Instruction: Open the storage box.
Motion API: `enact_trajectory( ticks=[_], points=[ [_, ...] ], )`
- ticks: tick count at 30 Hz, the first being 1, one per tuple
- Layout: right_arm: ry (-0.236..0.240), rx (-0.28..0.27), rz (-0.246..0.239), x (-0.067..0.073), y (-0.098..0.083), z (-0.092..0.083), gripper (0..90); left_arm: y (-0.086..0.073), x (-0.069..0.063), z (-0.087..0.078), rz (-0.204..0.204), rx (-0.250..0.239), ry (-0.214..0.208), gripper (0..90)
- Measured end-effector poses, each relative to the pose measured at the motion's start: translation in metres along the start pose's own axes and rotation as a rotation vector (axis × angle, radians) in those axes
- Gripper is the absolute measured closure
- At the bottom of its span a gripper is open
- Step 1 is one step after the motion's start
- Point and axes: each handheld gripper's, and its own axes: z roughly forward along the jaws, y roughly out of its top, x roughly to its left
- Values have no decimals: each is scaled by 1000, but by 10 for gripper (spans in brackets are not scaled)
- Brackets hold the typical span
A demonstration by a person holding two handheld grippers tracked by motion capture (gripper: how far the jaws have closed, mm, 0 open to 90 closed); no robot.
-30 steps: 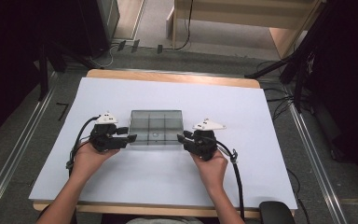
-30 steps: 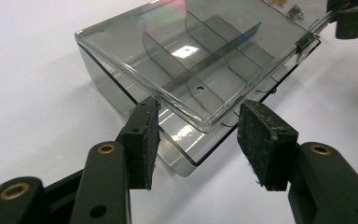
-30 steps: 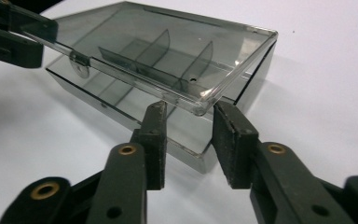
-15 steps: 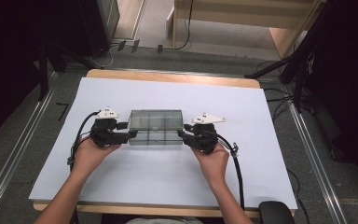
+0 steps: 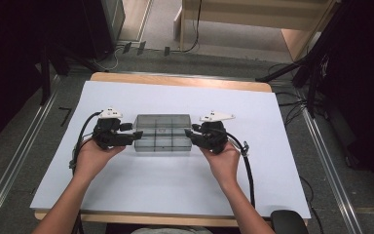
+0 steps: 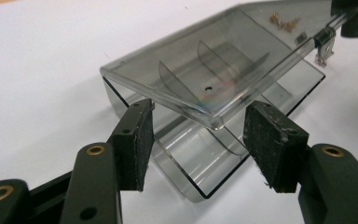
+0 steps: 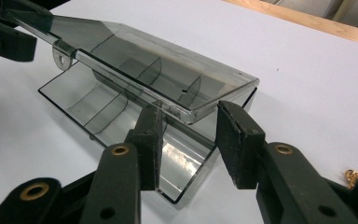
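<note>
**Box lid half up, both claws at its ends**

Smoky clear compartment box sits mid-table on the white sheet, lid tilted up. Left claw at its left end, jaws just been opening, lid corner between the pads, not pinched. Right claw at the right end, jaws apart, straddling the lid edge; contact unclear.

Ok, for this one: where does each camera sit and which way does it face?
High view: above the person's side, looking forward and down on the table; forearms, left gripper, right gripper.
Left gripper view: rides the left gripper, facing one end of the smoky plastic box, lid partly raised.
Right gripper view: rides the right gripper, facing the opposite end.
Shared: the box.
</note>
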Motion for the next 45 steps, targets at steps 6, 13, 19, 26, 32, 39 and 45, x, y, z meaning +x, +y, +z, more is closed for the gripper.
enact_trajectory(
  ticks=[6, 13, 19, 26, 32, 39, 45],
  points=[
    [7, -9, 6, -2, 5, -1, 629, 8, 2, -1, 9, -2, 4, 442],
    [4, -22, -23, -4, 14, -2, 629, 15, 6, 0, -3, -16, -2, 465],
    [-1, -22, -25, -5, 20, 0, 633, 21, 8, 0, 9, -28, -3, 481],
    [-14, -21, -53, 0, 27, -3, 638, 26, 12, 0, 2, -33, -5, 513],
    [-7, -31, -42, -6, 31, 1, 652, 30, 16, 2, -5, -30, 3, 542],
    [-5, -25, -36, -13, 39, 8, 659, 36, 21, 6, -12, -32, 5, 565],
    [9, -24, -29, -20, 44, 14, 664, 40, 27, 12, -16, -18, 3, 566]
  ],
)
